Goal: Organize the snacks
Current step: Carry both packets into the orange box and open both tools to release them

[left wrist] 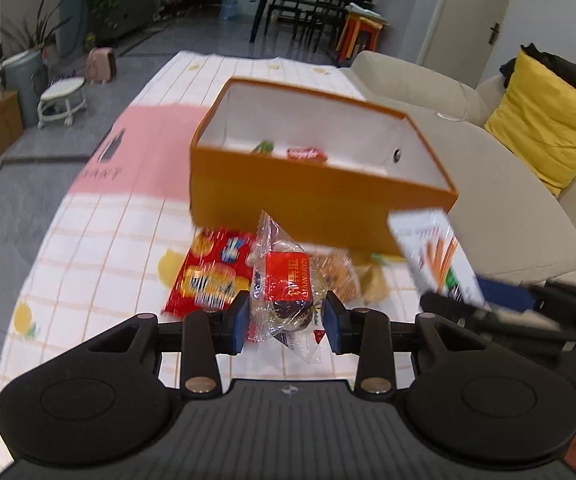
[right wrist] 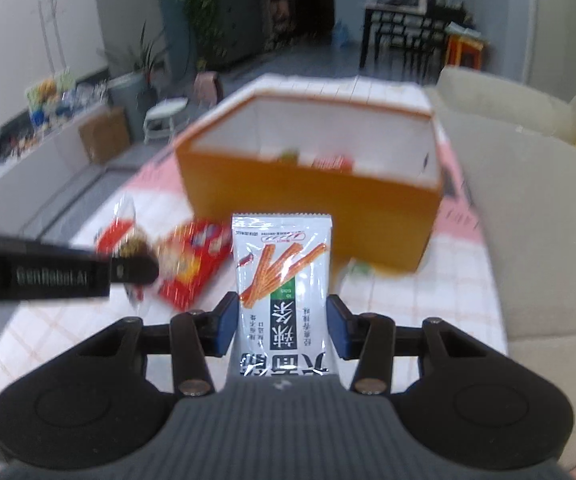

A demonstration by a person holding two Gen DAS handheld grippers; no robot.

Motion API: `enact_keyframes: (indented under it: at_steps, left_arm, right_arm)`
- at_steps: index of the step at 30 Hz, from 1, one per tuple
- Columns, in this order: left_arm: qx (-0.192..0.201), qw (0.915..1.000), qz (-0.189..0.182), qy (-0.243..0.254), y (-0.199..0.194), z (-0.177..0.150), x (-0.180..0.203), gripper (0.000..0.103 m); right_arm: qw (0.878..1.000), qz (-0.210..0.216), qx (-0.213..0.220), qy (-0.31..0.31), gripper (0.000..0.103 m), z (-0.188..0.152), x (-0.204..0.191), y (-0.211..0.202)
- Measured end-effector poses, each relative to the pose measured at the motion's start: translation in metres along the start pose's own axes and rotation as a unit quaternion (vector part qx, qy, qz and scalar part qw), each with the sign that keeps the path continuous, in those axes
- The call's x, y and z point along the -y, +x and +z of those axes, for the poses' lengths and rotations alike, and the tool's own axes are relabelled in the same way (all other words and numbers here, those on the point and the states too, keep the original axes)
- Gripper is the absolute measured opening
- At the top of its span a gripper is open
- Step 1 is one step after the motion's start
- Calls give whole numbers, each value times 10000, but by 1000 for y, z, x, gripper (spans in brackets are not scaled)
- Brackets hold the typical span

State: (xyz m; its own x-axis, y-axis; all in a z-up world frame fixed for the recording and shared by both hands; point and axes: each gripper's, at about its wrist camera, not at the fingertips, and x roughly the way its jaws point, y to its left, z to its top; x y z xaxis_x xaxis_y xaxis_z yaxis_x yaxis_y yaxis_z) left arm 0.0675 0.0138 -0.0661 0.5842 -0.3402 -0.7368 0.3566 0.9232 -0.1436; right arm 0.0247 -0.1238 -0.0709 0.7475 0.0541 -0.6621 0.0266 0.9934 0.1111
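Left jaws clenched on clear-wrapped red-label snack (left wrist: 284, 292), right jaws gripping white spicy-stick packet (right wrist: 282, 280), orange box (left wrist: 320, 196) behind

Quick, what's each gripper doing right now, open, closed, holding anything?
Left gripper: closed on a clear-wrapped snack.
Right gripper: closed on a white spicy-stick packet.
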Motion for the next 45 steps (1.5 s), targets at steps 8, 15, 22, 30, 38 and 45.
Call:
enact_keyframes:
  at_steps: [8, 15, 22, 30, 38, 45]
  left_arm:
    - [312, 9984, -185, 429, -1, 60, 25, 42]
    - [466, 9965, -321, 621, 12, 111, 40, 42]
    - [461, 9942, -252, 941, 39, 150, 51, 42]
    - [17, 9938, -399, 1033, 94, 177, 45, 42]
    - [-792, 9919, -286, 948, 170, 180, 26, 42]
    - [-1296, 9835, 55, 1262, 217, 176, 16, 42]
  right_arm:
    - [9983, -141, 552, 147, 45, 56, 26, -9]
    - [9965, -217, 807, 79, 45, 109, 44, 5]
    - [9963, -315, 793, 78, 45, 153, 63, 36]
    - [9993, -269, 248, -43, 45, 180, 85, 99]
    - [9971, -99, -751, -61, 45, 184, 97, 180]
    - [9896, -218, -1372, -382, 45, 178, 88, 231]
